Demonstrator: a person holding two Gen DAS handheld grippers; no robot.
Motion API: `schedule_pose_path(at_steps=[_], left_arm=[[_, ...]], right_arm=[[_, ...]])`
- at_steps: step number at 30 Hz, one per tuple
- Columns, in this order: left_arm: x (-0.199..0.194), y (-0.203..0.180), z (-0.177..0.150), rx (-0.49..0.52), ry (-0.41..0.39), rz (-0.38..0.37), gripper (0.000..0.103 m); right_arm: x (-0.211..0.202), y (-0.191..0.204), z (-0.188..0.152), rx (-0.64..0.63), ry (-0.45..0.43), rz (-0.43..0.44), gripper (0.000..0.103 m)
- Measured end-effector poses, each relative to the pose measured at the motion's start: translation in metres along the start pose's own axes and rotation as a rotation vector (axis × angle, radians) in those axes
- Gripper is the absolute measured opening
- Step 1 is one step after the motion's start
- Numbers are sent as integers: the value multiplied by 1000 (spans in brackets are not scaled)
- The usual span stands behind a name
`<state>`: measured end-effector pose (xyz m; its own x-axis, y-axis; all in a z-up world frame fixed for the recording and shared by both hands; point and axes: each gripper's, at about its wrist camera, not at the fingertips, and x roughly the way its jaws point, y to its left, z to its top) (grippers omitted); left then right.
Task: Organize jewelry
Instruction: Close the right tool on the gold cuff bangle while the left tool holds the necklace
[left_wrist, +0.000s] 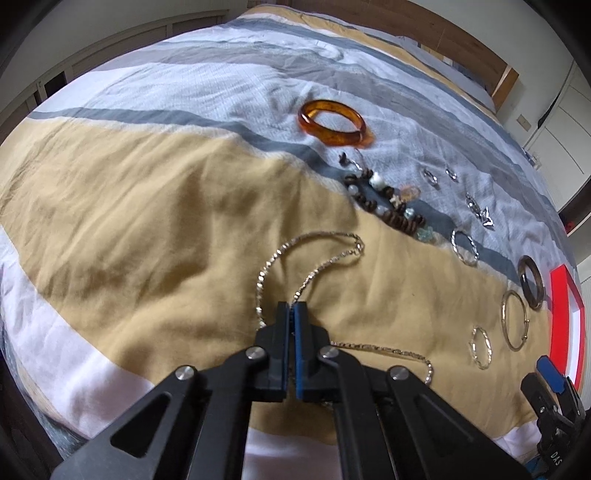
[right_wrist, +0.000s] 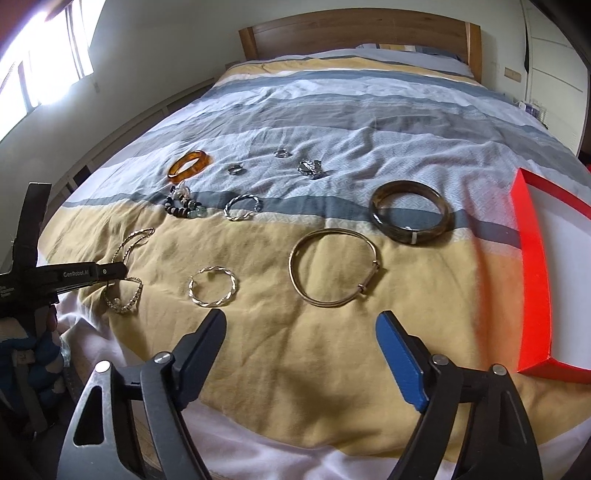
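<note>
Jewelry lies spread on a striped bedspread. My left gripper is shut on a silver chain necklace, whose loop trails ahead and behind the fingers; it also shows in the right wrist view. My right gripper is open and empty, just short of a thin gold bangle. Nearby lie a twisted silver hoop, a dark brown bangle, an amber bangle, a beaded bracelet and small silver rings.
A red box lid with a white inside lies at the right edge of the bed; it shows at the far right in the left wrist view. A wooden headboard stands at the far end. A window is at left.
</note>
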<state>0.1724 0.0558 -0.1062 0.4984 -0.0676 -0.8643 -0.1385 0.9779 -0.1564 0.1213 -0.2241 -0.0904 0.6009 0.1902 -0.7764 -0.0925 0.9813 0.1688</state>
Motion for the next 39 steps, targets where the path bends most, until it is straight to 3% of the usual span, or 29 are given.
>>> schedule_pose_path(at_steps=[14, 28, 39], left_arm=[[0, 18, 2, -11, -18, -5, 2], [-2, 34, 3, -44, -40, -1, 2], [2, 37, 2, -47, -36, -3, 2]], right_arm=[[13, -14, 12, 55, 18, -27, 77], [18, 17, 12, -11, 35, 26, 75], [19, -1, 17, 38, 32, -8, 72]])
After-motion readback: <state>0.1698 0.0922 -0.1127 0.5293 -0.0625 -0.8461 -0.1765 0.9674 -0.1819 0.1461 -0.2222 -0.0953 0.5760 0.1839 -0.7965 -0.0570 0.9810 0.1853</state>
